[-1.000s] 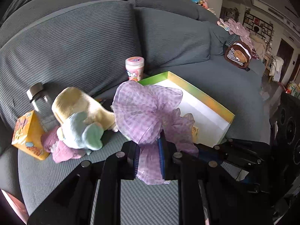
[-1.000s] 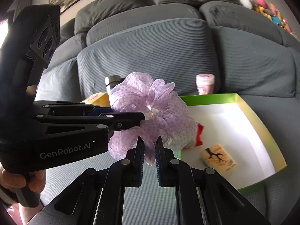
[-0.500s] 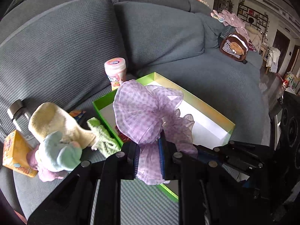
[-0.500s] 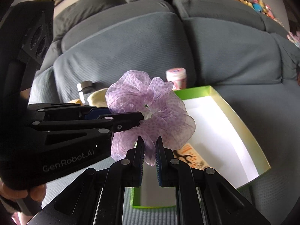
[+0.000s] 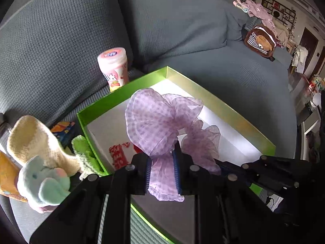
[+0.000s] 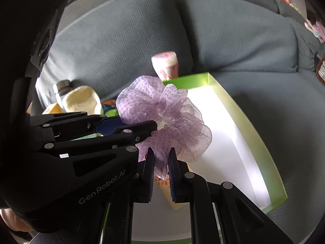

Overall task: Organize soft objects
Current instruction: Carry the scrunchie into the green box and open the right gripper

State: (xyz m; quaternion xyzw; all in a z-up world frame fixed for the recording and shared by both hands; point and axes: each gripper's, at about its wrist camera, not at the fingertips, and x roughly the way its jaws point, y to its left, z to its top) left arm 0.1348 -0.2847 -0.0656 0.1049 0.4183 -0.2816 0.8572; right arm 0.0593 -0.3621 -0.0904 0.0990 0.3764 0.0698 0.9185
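A sheer purple scrunchie (image 5: 158, 122) hangs over the green box (image 5: 223, 105) with the white inside. My left gripper (image 5: 162, 162) pinches its lower fold; the jaws are opening slightly, but the fabric still sits pressed between the blue pads. My right gripper (image 6: 160, 156) is shut on another fold of the same scrunchie (image 6: 162, 113), beside the left gripper (image 6: 150, 128). To the left of the box, on the sofa seat, lie a cream plush (image 5: 34, 140), a pale blue elephant plush (image 5: 42, 183) and a green knit piece (image 5: 83, 150).
A pink canister (image 5: 113, 69) stands behind the box's far corner. An orange carton (image 5: 6, 174) lies at the far left. A red-printed item (image 5: 119, 152) and a yellow packet (image 6: 164, 187) lie inside the box (image 6: 243, 118). A brown bear bag (image 5: 260, 40) rests far right on the grey sofa.
Both grippers have carried the scrunchie sideways from above the sofa seat to over the green box and slightly down. The plush toys have slid to the left of the left wrist view.
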